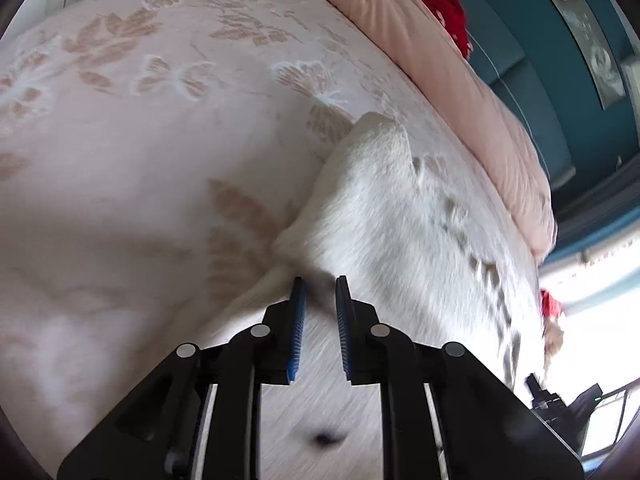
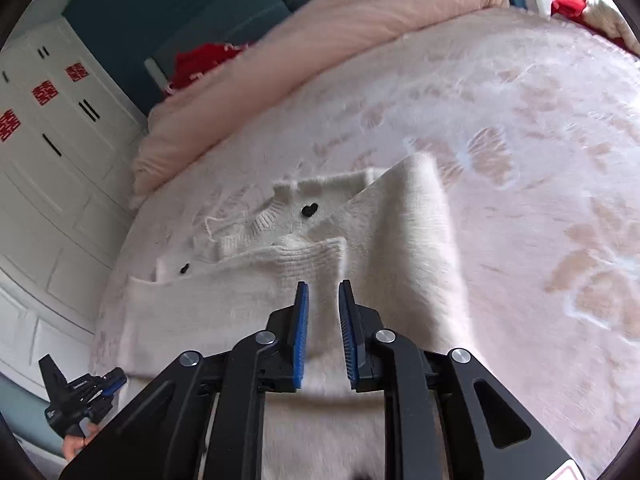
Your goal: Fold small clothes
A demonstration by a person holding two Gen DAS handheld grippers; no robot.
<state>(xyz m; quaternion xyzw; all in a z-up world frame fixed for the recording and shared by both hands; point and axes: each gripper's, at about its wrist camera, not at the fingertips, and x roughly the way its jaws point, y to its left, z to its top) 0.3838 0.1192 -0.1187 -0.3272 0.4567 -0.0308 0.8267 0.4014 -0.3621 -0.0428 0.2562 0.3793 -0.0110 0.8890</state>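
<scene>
A small fluffy white sweater point(image 2: 404, 264) lies on the pink flowered bed cover, partly folded, with a sleeve laid across its chest and two black buttons point(image 2: 309, 209) near the ribbed collar. It also shows in the left wrist view point(image 1: 384, 216). My right gripper point(image 2: 323, 285) is open and empty, just above the sweater's middle. My left gripper point(image 1: 320, 280) is open and empty, over the sweater's edge. The left gripper also shows in the right wrist view point(image 2: 82, 400), off the bed's left edge.
The bed cover point(image 1: 160, 120) fills most of both views. A rolled pink duvet point(image 2: 320, 40) lies along the head end, with a red cloth point(image 2: 200, 62) behind it. White wardrobe doors point(image 2: 48, 160) stand to the left of the bed.
</scene>
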